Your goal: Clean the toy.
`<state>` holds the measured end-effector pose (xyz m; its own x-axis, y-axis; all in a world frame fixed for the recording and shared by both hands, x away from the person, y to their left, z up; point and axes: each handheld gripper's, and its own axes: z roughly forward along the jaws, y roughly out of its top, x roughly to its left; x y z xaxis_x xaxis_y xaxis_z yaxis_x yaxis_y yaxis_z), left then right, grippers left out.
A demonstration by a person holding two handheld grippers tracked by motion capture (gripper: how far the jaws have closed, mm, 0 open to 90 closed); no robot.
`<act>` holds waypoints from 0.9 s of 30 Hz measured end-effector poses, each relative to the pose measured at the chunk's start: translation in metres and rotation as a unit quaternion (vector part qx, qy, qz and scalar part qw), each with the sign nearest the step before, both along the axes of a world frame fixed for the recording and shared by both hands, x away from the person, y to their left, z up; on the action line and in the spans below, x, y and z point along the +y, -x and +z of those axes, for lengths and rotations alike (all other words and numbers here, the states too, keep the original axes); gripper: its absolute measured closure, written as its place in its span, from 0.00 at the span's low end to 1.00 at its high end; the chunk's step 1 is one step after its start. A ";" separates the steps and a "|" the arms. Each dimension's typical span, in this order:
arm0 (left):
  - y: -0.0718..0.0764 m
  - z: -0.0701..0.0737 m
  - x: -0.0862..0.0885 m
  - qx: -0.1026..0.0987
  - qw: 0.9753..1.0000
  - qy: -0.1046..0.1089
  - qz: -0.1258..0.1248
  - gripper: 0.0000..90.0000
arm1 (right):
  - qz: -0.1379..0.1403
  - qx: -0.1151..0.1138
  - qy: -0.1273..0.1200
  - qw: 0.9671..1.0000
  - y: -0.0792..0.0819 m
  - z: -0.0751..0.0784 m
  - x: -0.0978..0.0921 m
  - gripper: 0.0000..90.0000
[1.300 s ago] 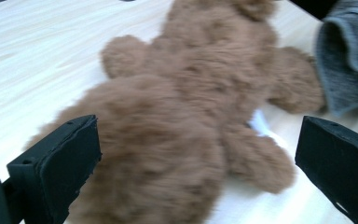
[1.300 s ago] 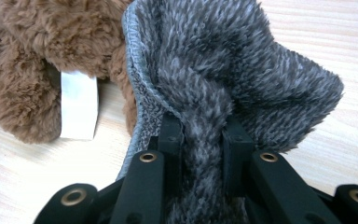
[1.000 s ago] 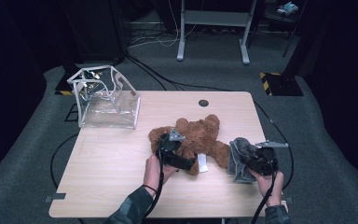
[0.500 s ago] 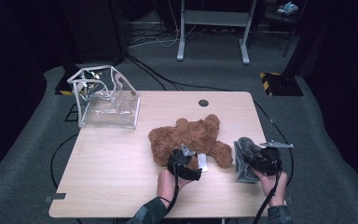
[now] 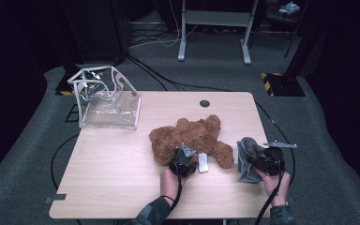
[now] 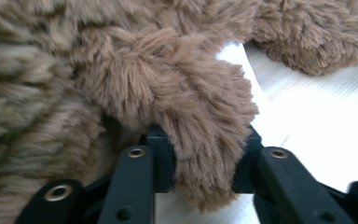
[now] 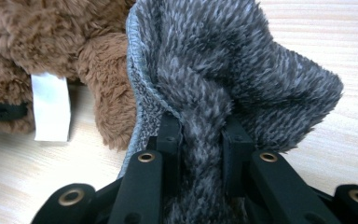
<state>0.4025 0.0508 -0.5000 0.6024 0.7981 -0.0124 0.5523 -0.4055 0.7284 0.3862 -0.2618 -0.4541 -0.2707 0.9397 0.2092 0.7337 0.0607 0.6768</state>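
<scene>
At the far left corner of the pale wood-grain table [image 5: 108, 159] stood a clear plastic box-shaped bag with white edging [image 5: 107, 97], walls glossy and creased, well apart from the hands. Near the table's middle lay a brown shaggy plush teddy bear [image 5: 192, 137], sprawled flat, limbs spread, with a white rectangular fabric tag [image 5: 203, 163] at its near edge. The left hand [image 5: 171, 179] came in from the bottom edge, forearm in a dark patterned sleeve, and held the left gripper [image 6: 200, 161] pointed forward into the bear's near side; its black jaws were clamped on a tuft of long, soft brown fur. The tag showed just to the right of that gripper in the high view. Farther right, touching the bear's paw, a grey fuzzy knitted fabric piece [image 5: 247, 159] stood bunched up near the table's right edge. The right hand [image 5: 275, 184] gripped the right gripper [image 7: 201, 140] from behind, pointed forward, a cable trailing down along the wrist; its jaws were closed on a fold of the grey fabric, whose pile was short and mottled and whose edge was a flat knit. Dark grey carpet [image 5: 333, 154] surrounded the table.
</scene>
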 end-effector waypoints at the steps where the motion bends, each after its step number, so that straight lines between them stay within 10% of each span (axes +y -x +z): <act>1: -0.001 0.002 0.001 -0.002 1.000 0.002 -0.006 0.79 | 0.000 -0.001 0.001 1.000 0.000 0.000 0.000 0.82; 27: -0.025 0.059 0.034 -0.089 0.993 0.052 -0.056 0.85 | 0.003 -0.007 0.006 1.000 -0.009 0.012 0.010 0.81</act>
